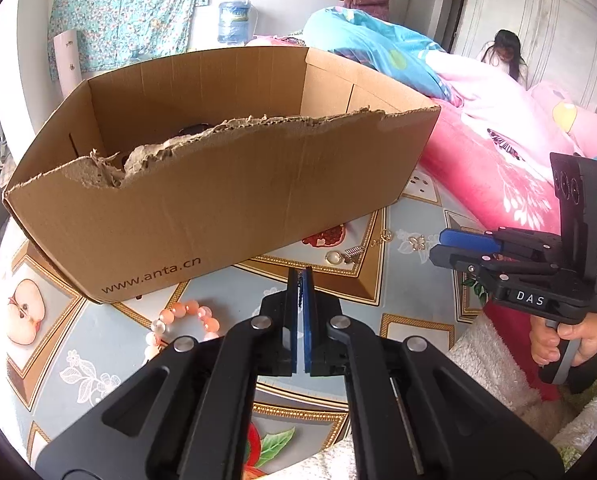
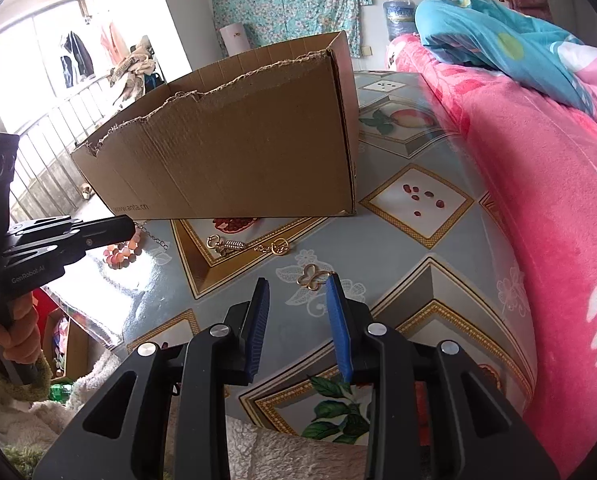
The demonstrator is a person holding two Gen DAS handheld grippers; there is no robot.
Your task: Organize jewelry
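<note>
Jewelry lies loose on a glossy blue-grey tablecloth with fruit prints (image 2: 426,240), in front of a brown corrugated cardboard box with a torn rim (image 1: 226,200).

Our left gripper (image 1: 301,276) is clenched, its blue pads pressed together on a thin dark chain (image 1: 299,294). From the right wrist view, a short length of that chain hangs from the gripper's tip, just above the cloth near the box's lower edge.

Our right gripper (image 2: 298,280) is released: its blue pads (image 2: 338,320) stand apart with nothing pinched. A small gold butterfly charm (image 2: 312,276) lies flat on the cloth and shows between the two tips, close to the right-hand pad. We cannot tell whether that pad touches it.

A peach and white bead bracelet (image 1: 186,320) rests beside the box's near corner, just left of the left gripper. Between the box and the butterfly charm lie a gold ring clasp on a short chain (image 2: 276,247) and a small silver coil piece with a gold loop (image 2: 226,245), near each other but apart.

A pink floral blanket (image 2: 538,200) borders the table on the right.
</note>
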